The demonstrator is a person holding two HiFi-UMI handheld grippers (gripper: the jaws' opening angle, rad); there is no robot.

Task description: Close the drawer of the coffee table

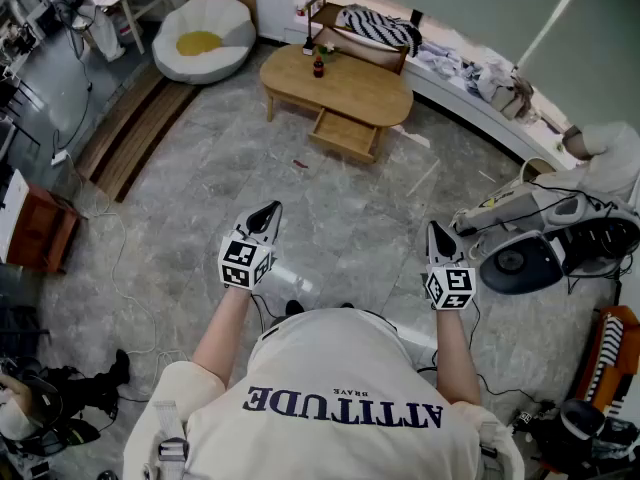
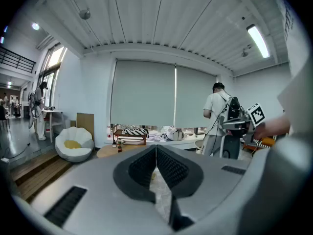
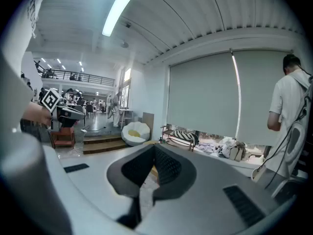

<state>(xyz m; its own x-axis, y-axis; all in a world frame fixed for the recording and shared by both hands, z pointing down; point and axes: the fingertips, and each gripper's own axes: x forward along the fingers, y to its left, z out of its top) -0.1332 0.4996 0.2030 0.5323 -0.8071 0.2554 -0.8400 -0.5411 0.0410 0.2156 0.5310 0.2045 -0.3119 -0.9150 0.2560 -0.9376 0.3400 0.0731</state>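
Observation:
A wooden oval coffee table [image 1: 335, 83] stands across the room, well ahead of me. Its drawer [image 1: 345, 134] hangs pulled out toward me. A small dark bottle [image 1: 318, 66] stands on the tabletop. My left gripper [image 1: 267, 215] is held low in front of my body, shut with nothing between its jaws. My right gripper [image 1: 438, 236] is at the same height to the right, also shut and empty. Both point toward the table, far short of it. In the left gripper view the table [image 2: 110, 151] shows small beyond the closed left gripper [image 2: 156, 147]. The right gripper [image 3: 154, 147] is also closed in its own view.
A white round beanbag chair [image 1: 205, 36] sits left of the table. A wooden rack with a striped cloth [image 1: 375, 30] stands behind it. Robot equipment and cables [image 1: 545, 238] lie on the floor at my right. A person [image 2: 214, 116] stands at the right. Steps [image 1: 135, 128] run along the left.

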